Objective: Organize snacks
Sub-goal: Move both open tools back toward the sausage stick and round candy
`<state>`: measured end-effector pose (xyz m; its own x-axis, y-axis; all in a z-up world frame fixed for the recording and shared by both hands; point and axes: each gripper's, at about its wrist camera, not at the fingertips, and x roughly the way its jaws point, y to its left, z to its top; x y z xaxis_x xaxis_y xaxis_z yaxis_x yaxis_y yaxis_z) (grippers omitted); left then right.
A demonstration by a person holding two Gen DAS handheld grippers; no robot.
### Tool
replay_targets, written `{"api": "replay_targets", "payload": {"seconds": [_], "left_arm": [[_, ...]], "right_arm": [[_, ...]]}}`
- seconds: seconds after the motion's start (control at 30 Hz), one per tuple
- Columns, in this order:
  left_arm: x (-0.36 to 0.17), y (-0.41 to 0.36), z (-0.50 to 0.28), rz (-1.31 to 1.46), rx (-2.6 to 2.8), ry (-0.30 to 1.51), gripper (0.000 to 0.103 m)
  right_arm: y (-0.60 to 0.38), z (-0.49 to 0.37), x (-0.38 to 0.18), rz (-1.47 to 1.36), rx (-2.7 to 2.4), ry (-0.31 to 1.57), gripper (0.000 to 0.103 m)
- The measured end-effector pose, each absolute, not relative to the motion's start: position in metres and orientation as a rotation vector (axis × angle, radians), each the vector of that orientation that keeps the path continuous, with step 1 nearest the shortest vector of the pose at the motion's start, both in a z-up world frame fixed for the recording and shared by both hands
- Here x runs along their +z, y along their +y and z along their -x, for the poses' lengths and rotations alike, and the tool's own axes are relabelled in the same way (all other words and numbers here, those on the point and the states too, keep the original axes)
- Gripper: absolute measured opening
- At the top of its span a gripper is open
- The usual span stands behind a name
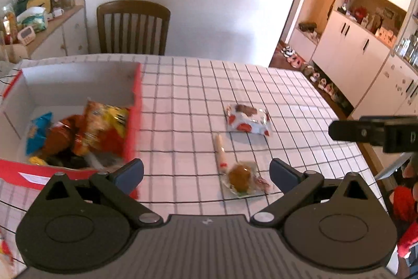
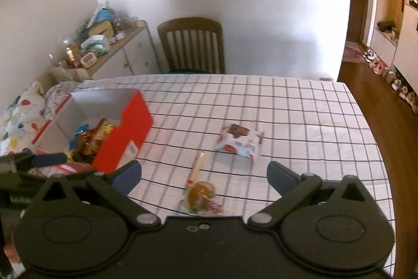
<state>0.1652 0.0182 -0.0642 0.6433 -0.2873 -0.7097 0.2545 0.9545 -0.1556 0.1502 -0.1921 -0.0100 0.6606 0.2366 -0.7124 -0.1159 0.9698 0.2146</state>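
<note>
Three snacks on table (image 1: 300,101), one red box (image 1: 134,106), several packets inside

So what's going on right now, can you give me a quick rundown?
Left gripper and right gripper both open, empty. Three snacks loose on the tablecloth: white packet, stick, round wrapped sweet. Red box partly filled. Nothing in the way.

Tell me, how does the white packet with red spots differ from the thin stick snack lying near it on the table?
The white packet is broad, flat and crinkly, printed with red spots and a brown picture; the stick snack is narrow, pale and plain. The packet lies farther from the grippers, the stick nearer, beside a round brown wrapped snack. Both lie loose on the checked tablecloth, outside the red box.
</note>
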Motion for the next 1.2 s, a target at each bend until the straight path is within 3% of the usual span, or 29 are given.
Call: {"api": "replay_targets", "payload": {"seconds": [0.23,0.8,0.97,1.2], "left_arm": [[-0.101,-0.012,-0.175,0.023,-0.293,0.887,0.103],[-0.154,-0.049,-0.251,0.133,-0.273,1.142,0.102],[-0.162,-0.059,-0.263,0.157,-0.265,1.181,0.102],[-0.17,-0.068,-0.267,0.153,-0.261,1.217,0.094]], "right_arm": [[-0.213,-0.16,-0.044,-0.082,0.258,0.881,0.096],[-0.177,-0.174,-0.131,0.19,0.553,0.964,0.046],[-0.176,-0.185,-0.141,0.195,0.589,0.965,0.037],[-0.172,-0.188,-0.152,0.199,0.631,0.968,0.023]]}}
